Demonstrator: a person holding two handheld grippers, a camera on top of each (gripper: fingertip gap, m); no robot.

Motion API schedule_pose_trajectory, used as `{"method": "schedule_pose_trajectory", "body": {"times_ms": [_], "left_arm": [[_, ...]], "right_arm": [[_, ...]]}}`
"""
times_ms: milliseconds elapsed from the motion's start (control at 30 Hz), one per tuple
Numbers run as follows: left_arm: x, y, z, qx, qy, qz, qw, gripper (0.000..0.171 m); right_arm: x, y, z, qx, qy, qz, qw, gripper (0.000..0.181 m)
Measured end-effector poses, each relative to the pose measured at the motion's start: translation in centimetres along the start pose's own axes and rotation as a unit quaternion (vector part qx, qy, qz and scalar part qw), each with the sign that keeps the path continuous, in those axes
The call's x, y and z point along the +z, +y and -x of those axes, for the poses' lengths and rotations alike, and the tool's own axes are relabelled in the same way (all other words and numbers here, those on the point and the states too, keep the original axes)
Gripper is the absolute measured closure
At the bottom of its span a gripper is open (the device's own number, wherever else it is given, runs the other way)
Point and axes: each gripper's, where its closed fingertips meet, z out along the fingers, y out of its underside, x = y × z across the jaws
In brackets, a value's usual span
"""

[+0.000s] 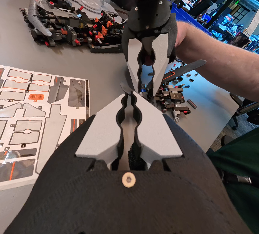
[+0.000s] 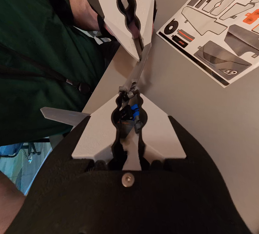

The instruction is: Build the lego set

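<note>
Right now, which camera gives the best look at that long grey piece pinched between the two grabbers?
The right wrist view: the long grey piece runs in full from the left hand-held gripper to the right hand-held gripper. The left wrist view shows only a dark sliver beyond the fingertips.

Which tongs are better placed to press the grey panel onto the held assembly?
Probably the left tongs: they already pinch the grey panel, while the right tongs grip the assembly steady.
</note>
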Motion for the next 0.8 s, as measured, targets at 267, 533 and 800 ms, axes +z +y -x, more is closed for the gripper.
{"method": "schedule_pose_trajectory", "body": {"times_ms": [267,533,800], "left_arm": [[0.3,0.4,0.0,0.007,0.0,0.015,1.0,0.169],[0.3,0.4,0.0,0.008,-0.004,0.016,1.0,0.169],[0.5,0.6,0.1,0.01,-0.006,0.024,1.0,0.169]], "right_arm": [[-0.8,0.7,-0.2,-0.088,0.072,0.045,0.993,0.154],[-0.3,0.4,0.1,-0.156,0.071,0.056,0.984,0.16],[0.0,0.5,-0.2,-0.171,0.067,0.066,0.981,0.159]]}}
